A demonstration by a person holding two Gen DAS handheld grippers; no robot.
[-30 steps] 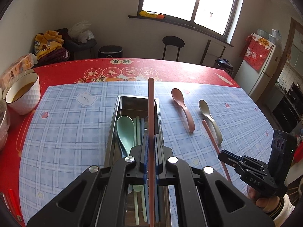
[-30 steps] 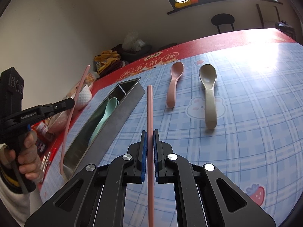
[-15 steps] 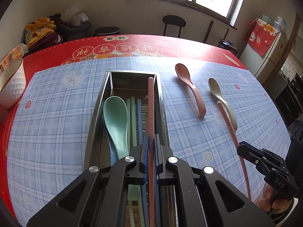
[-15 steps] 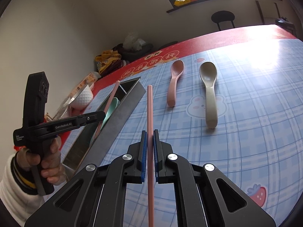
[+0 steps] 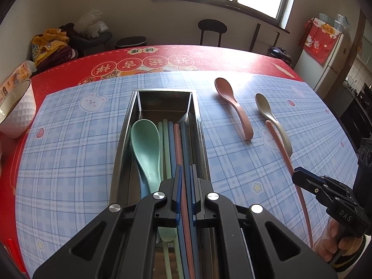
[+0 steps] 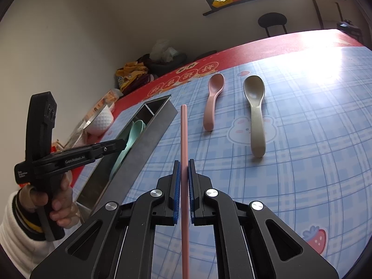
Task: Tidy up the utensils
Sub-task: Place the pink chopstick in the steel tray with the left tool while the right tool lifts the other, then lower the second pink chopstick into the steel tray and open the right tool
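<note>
In the left wrist view my left gripper (image 5: 184,171) is shut on a pink chopstick (image 5: 177,144). It hangs low over the metal tray (image 5: 126,134), and the stick's far end lies among green and blue chopsticks beside a green spoon (image 5: 146,144). To the right, my right gripper (image 5: 300,176) holds a second pink chopstick (image 5: 279,148) above the mat. The right wrist view shows that gripper (image 6: 184,165) shut on its chopstick (image 6: 183,134), beside the tray (image 6: 144,153). A pink spoon (image 5: 232,107) and a grey spoon (image 5: 272,118) lie on the mat.
A white bowl (image 5: 16,114) stands at the table's left edge on the red cloth. The blue checked mat (image 5: 69,153) covers the middle of the table. A stool (image 5: 211,26) and a fridge (image 5: 334,65) stand beyond the far edge.
My left gripper has sunk and tipped down over the tray, bringing its pink chopstick in among the others. The right gripper and its chopstick have stayed put.
</note>
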